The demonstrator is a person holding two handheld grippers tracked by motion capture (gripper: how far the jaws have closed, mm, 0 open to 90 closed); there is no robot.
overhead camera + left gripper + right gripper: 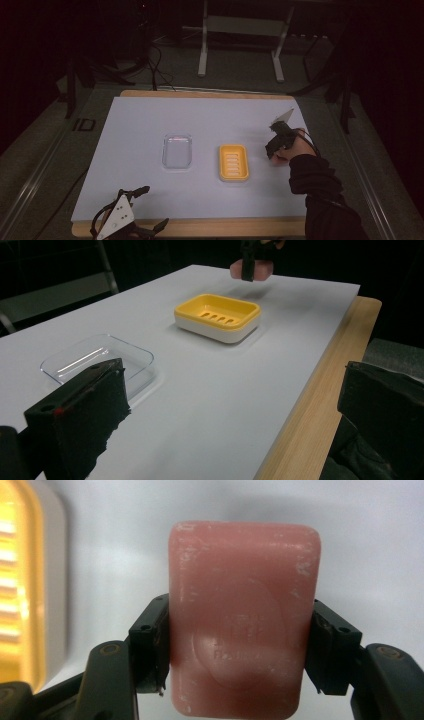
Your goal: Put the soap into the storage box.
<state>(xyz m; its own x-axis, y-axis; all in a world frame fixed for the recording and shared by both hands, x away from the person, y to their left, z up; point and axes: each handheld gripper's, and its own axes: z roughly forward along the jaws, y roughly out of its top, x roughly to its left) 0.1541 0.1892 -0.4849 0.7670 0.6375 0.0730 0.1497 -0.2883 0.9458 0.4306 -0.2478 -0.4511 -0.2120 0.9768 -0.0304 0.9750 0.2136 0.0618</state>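
While right gripper (240, 645) fingers clamp pink soap bar (243, 615), left gripper (235, 405) fingers gape wide, empty.

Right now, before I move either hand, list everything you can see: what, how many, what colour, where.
Soap bar: one, pink, clamped between the right gripper's jaws, above the sheet just right of the dish.
Soap dish: one, yellow tray on a white base, centre-right of the sheet, empty.
Clear lid: one, transparent, left of the dish, lying on the sheet.
Sheet: one, white, covering the table top.
Table: one, pale wood edge at the near side.
Metal frame: one, grey, on the floor behind the table.
Right gripper: black, held over the sheet's right side.
Left gripper: black, open, at the near left edge.
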